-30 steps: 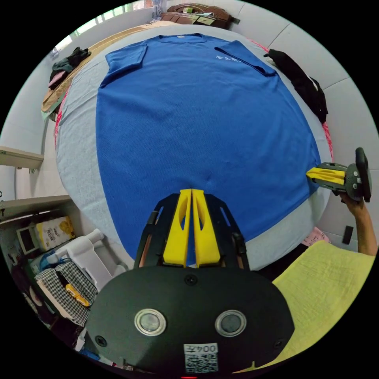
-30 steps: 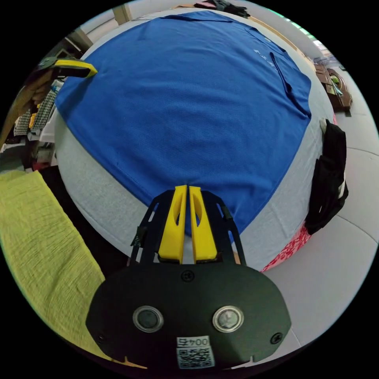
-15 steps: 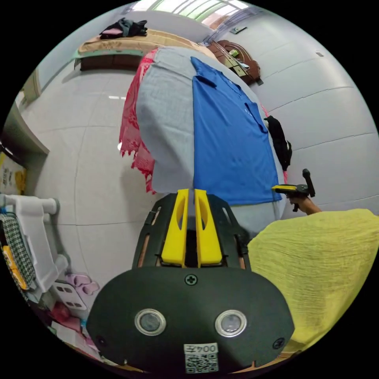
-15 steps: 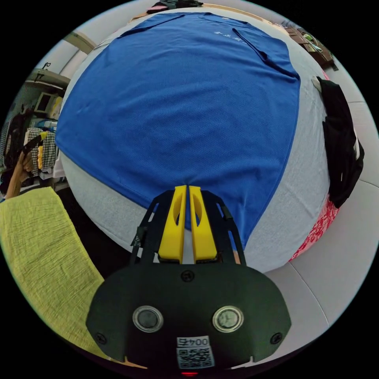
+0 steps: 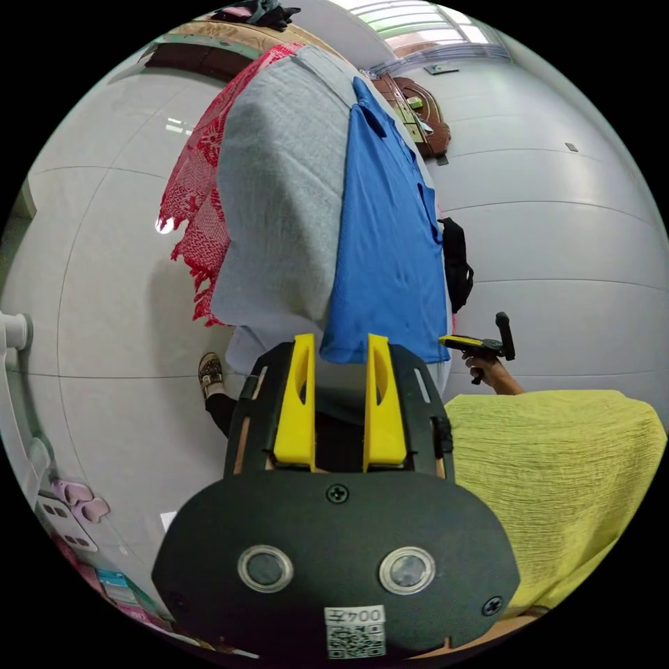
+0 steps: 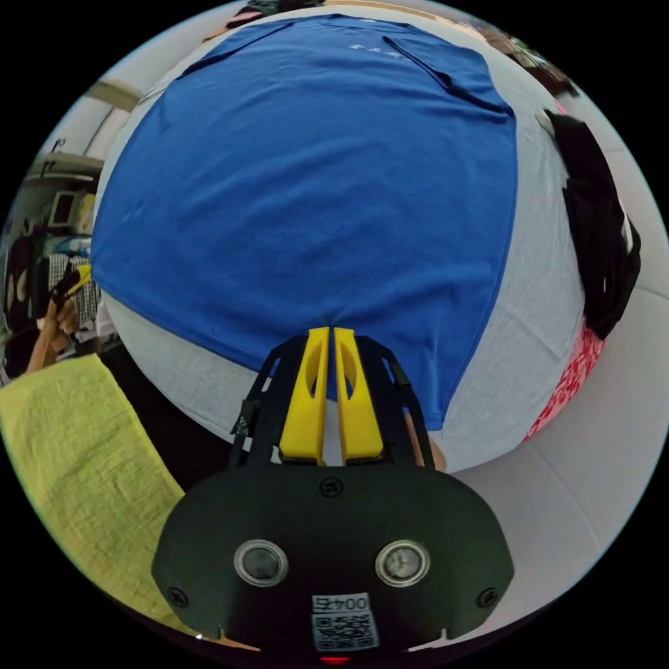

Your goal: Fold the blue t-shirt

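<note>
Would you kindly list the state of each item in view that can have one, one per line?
Blue t-shirt: spread flat on the grey cover, front up, unfolded.
Left hand-held gripper: open, jaws apart, near the shirt's hem corner, holding nothing.
Right hand-held gripper: shut on the blue t-shirt's hem.
Grey cover: draped over the bed.
Black garment: crumpled, hanging over the bed's edge.

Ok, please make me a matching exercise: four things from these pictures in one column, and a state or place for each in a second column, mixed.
Things:
1. left claw
2. right claw
3. t-shirt
4. black garment

States or places:
A. shut on the t-shirt's hem
B. hangs over the table's edge, beside the t-shirt
C. open, holds nothing
D. spread flat on the grey cover

Pairs: 1-C, 2-A, 3-D, 4-B
</note>
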Demonstrator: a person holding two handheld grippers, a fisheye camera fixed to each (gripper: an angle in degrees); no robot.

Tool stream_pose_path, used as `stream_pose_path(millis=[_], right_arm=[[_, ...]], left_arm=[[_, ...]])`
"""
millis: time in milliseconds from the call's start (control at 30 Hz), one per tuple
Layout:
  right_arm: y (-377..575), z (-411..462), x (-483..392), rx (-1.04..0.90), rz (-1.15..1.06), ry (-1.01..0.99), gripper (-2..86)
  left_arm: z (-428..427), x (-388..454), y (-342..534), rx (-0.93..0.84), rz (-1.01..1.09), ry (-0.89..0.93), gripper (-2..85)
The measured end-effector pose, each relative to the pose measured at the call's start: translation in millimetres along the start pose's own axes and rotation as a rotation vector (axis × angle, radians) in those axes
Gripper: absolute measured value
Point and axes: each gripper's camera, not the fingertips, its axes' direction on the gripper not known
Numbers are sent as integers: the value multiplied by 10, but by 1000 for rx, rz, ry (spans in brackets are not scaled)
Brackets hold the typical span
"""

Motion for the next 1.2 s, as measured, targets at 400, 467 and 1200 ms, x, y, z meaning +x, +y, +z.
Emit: stream_pose_path(millis=[400,467,1200], right_arm=[[541,-496,721,73,84,-135,-1],[696,-587,866,106,94,-154,5],[3187,-750,3818,543,365,-706,134]], left_arm=[[-178,64,69,-50,-13,-90,21],[-215,78,73,-50,-21,-96,19],[-345,114,39,-28,-104,-93,15]])
